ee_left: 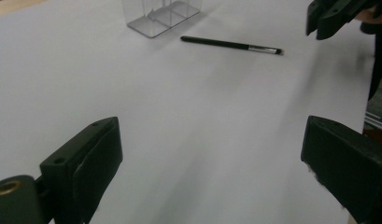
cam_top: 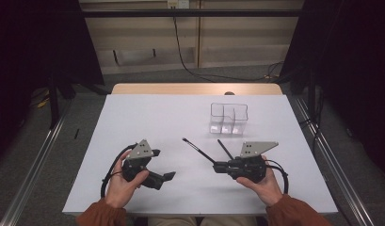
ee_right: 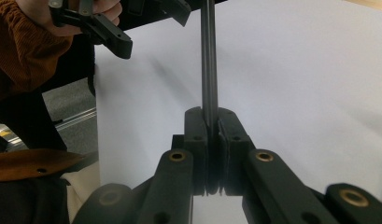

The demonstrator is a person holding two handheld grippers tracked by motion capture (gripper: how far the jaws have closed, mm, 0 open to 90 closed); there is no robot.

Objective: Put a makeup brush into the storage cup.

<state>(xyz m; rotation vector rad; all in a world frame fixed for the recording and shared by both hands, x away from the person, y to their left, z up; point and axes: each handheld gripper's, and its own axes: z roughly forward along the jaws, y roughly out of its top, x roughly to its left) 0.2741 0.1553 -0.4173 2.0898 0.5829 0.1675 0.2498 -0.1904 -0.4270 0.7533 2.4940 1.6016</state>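
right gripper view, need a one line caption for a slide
Right gripper shut on a thin black pen above the white table, left gripper open beyond.

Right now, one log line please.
right gripper: shut on thin black brush | left gripper: open | clear plastic divided organiser: empty

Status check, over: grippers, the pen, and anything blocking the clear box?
Left gripper open, empty. Right gripper shut on thin black pen. Clear plastic divided box unobstructed; second black pen lies beside it.

left tool (cam_top: 164, 165) jaws wide apart; right tool (ee_right: 212, 122) jaws clamped
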